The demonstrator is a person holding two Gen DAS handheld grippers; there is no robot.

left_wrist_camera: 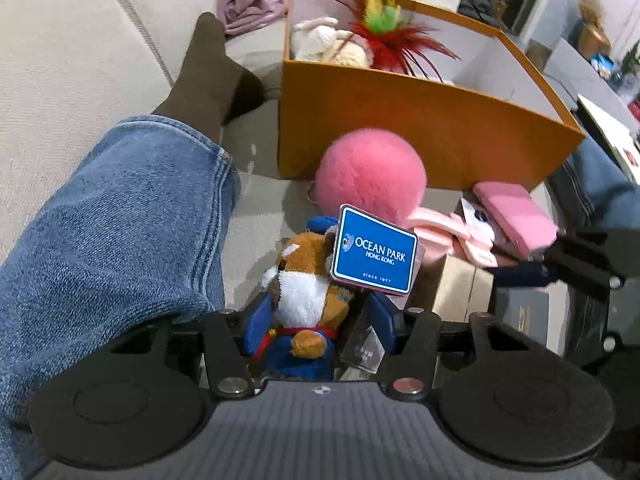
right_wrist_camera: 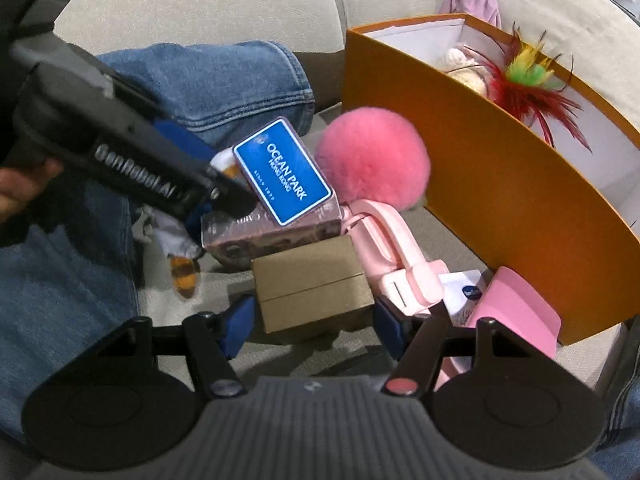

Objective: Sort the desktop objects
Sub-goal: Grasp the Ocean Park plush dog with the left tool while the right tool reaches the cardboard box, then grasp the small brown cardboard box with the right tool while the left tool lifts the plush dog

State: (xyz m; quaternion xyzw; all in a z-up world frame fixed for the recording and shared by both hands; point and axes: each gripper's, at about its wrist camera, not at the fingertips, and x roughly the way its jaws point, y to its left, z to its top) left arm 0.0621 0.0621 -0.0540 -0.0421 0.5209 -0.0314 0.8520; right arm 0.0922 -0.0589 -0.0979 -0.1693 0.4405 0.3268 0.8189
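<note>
Left tool point(left_wrist_camera: 320, 320) has its blue pads either side of a plush point(left_wrist_camera: 306, 300) w/ orange-white fur and blue outfit; pads look pressed into its sides, so I judge it gripped, prob. so it can be lifted clear of the pile. The plush's blue Ocean Park tag point(left_wrist_camera: 374, 250) sticks up in front of the lens. Right tool point(right_wrist_camera: 314, 320) is spread wide, pads flanking a tan box point(right_wrist_camera: 314, 292) but w/ visible gaps each side, so nothing held yet; it seems lined up to take the box next. Both sit in a cluster on the couch cushion point(right_wrist_camera: 224, 8) between the person's jeans point(left_wrist_camera: 120, 220) and an orange bin point(left_wrist_camera: 432, 128). Bin already holds a cream plush point(left_wrist_camera: 328, 42) and a red-green feather toy point(left_wrist_camera: 384, 28), so it's likely the sorting target; items are piled just beside its front wall for a short reach. Pink pom-pom point(left_wrist_camera: 370, 172) rests against that wall, behind the tag. Pink folding stand point(right_wrist_camera: 390, 248) lies beside the tan box, a pink case point(right_wrist_camera: 516, 304) near the bin's corner. Clear pinkish packet point(right_wrist_camera: 272, 236) lies under the tag, touching the box's top edge, so lifting either could drag the other.
</note>
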